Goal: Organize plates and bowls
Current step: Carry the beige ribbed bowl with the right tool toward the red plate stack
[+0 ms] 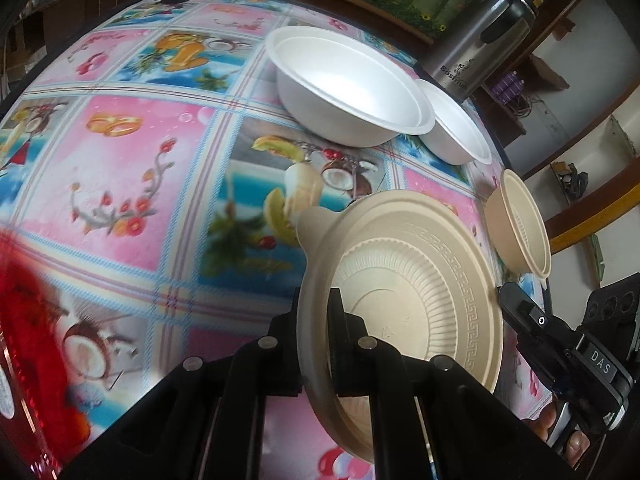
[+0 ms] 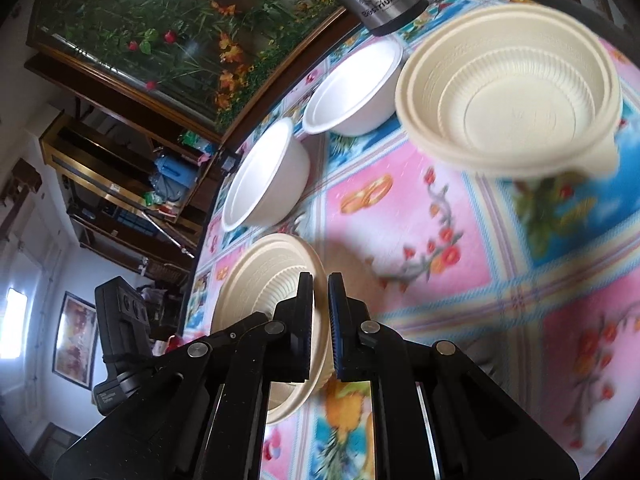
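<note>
The bench (image 1: 120, 152), under a bright fruit-and-flower cloth, fills most of both views. A steel flask (image 1: 476, 40) stands at its far edge, upper right of the left wrist view.

The large white bowl (image 1: 344, 92), upper middle of that view, already has a second white bowl nested inside it, so that pairing looks done. The smaller white bowl (image 1: 456, 124) sits just to its right, nearly touching, and looks empty.

The big beige bowl (image 1: 404, 292) occupies the lower middle of the left wrist view, tilted on edge, nothing in it. The left gripper (image 1: 314, 312) has its jaws pinched on this bowl's rim, one inside and one outside. In the right wrist view the same bowl (image 2: 512, 96) shows blurred at upper right, clear of the cloth, so it appears to be carried.

The small beige bowl (image 1: 520, 220) is at the right edge of the left wrist view. In the right wrist view it sits at lower centre-left, and the right gripper (image 2: 320, 312) has its jaws clamped on the near rim.

By my reckoning the sorting is partway: the white nesting is begun, while the two beige bowls are in hand and not yet stacked, and the smaller white one remains loose. No plates can be made out.
</note>
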A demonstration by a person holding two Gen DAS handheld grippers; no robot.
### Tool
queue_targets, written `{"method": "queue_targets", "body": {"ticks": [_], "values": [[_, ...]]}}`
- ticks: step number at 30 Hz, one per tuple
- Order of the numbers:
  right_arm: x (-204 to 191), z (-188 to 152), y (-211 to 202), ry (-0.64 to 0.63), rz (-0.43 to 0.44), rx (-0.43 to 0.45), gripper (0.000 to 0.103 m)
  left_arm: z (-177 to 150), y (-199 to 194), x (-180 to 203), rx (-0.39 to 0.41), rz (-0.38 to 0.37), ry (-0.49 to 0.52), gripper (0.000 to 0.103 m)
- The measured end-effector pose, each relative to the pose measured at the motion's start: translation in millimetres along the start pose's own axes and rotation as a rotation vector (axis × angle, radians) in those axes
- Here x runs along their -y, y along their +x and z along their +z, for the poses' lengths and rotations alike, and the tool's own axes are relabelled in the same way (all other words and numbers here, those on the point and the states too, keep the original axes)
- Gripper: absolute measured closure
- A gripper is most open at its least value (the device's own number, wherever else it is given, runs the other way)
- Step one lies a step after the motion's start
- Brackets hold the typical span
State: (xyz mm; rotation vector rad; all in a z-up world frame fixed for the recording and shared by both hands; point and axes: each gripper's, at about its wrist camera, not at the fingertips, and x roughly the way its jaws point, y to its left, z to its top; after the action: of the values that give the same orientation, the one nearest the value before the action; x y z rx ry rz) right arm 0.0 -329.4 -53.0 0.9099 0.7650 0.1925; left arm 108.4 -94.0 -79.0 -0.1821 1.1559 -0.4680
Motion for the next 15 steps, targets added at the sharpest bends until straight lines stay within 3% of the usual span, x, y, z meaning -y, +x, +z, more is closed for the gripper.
{"method": "queue_targets", "body": {"ticks": [4,9,13,15], "values": [[-6,-11,2,0.016,0.023,-0.045,0.094,-7,-9,-6,0.011,0.043,0.006,0.096],[-6,-15,4,0.041,0.051,-0.114,0.092,-13,-12,-13,-0.001,0.042,-0.005,0.096],[-17,-21,1,0.017,0.030,-0.131,0.074,-16,-13,-10,-0.003,0.042,-0.002,0.096],[-20,-22,1,0.011,0.004,-0.125,0.072,-16,-14,-10,-0.006,0.040,0.000,0.096]]}}
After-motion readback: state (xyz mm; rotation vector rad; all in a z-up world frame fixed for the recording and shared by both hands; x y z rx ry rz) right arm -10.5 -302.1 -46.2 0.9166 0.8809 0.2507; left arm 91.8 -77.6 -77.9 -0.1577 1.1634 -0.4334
